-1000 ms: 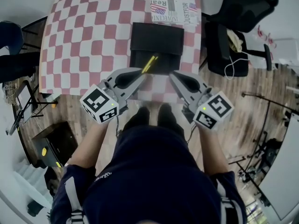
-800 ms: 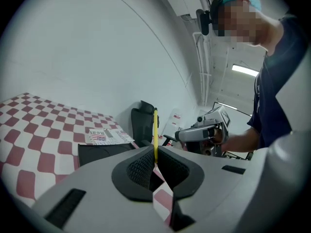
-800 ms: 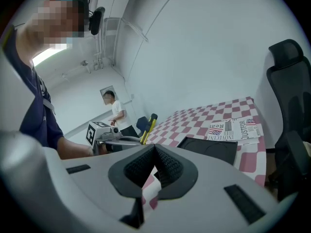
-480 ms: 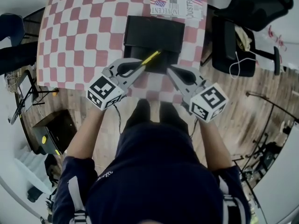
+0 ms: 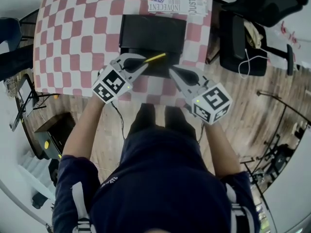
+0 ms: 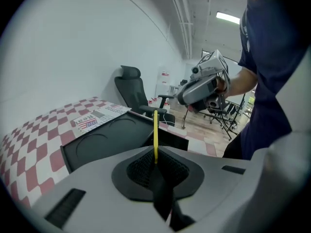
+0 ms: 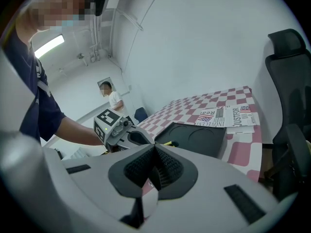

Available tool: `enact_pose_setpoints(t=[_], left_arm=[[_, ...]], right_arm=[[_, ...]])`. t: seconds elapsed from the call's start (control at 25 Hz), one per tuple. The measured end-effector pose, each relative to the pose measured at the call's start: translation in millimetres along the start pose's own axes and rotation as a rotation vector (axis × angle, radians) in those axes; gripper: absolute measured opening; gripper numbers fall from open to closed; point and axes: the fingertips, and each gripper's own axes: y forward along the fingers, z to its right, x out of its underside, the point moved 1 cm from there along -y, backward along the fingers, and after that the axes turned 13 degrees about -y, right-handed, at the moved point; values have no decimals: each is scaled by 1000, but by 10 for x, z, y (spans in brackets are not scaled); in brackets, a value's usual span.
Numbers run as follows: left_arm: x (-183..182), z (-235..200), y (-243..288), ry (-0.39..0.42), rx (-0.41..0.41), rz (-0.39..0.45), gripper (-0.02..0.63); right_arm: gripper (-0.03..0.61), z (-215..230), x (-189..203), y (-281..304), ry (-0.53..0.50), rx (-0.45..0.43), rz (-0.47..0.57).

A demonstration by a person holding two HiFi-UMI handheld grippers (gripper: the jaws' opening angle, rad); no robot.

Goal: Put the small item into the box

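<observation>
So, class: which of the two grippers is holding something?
The left gripper: its jaws pinch a yellow stick. On the right gripper the jaws are shut on nothing.

Tabletop (image 5: 73, 38) covered with red-and-white checked cloth. Wood-plank floor (image 5: 252, 115) seen around it. Black office chair (image 5: 234, 33) parked just beside tabletop's right edge. Plain white wall (image 6: 68, 47) curved up into ceiling. Ceiling strip light (image 6: 228, 17) lit.

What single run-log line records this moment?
left gripper: shut on yellow stick | right gripper: shut, empty | stick above black box
</observation>
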Motion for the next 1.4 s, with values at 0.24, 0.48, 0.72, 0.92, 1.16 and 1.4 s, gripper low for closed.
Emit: enact_pose_setpoints(t=[0.24,0.48,0.72,0.92,1.16,1.4], left_arm=[[267,-113,259,110,-25,-169,46],[401,-96,476,225,-31,-302,46],[529,-101,632,308,-53,-419,46],[635,-112,694,360,-64,-499,46],[735,-93,724,385,-64,-553,49],[774,-103,721,329,-51,-567,107]], right_arm=[[15,101,110,7,16,-1,-12],[15,205,210,14,31,0,-30],[15,255,267,33,34,-3,-42],[15,312,273,12,36,3,-51],[15,350,308,-12,38,8,-57],[15,384,309,-53,35,18,-65]])
